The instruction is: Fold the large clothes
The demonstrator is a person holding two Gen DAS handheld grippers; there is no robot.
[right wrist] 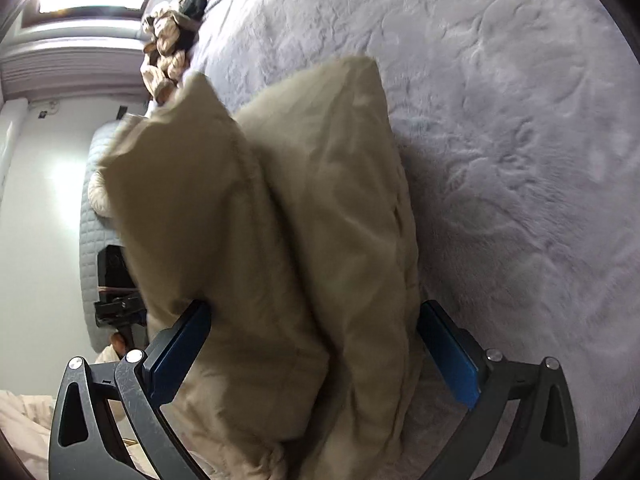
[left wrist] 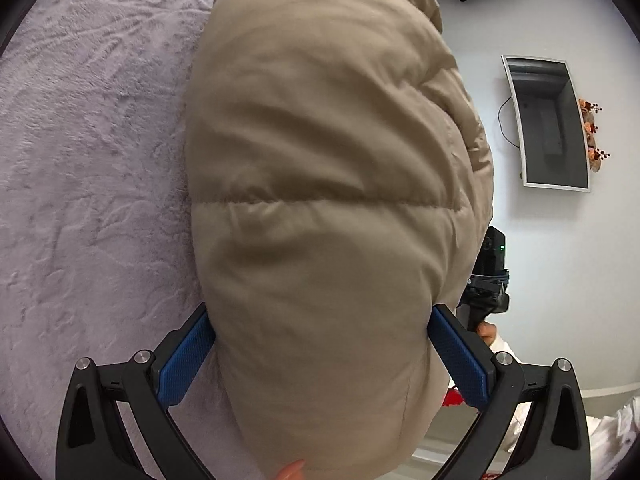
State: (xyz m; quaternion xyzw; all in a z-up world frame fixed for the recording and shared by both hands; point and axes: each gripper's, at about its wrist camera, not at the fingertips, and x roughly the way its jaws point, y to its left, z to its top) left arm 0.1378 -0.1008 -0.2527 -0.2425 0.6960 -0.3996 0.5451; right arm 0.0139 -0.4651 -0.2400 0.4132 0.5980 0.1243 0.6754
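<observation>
Beige quilted puffer jacket (left wrist: 320, 200) fills the middle of both wrist views, lifted partly off the pale lilac plush bed cover (left wrist: 88, 160), which runs from 7 to 12 o'clock in the left view and 12 to 5 o'clock in the right.

Left gripper (left wrist: 322, 356): blue-padded jaws spread wide, pressed against either flank of a thick padded fold; it has hold of the jacket by squeeze alone. Right gripper (right wrist: 316, 356): likewise wide apart, clamped on a doubled bundle (right wrist: 320, 220) of the same jacket, two layers standing up between the pads.

Right view is motion-blurred at the jacket's upper edge, so the lie of the far hem is probably loose, not certain.

Risks, as I judge them:
- Slick shell over springy fill; the bulk may squirm out of either grip if the hold eases.
- Two layers in the right grip may slide against each other and skew the fold.
- Trapped air could spring the fold open once set down.

Containers: none visible. A heap of tan and dark clothing (right wrist: 172, 40) lies at 11 o'clock in the right view; a wall-mounted screen (left wrist: 548, 124) sits at 3 o'clock in the left.
</observation>
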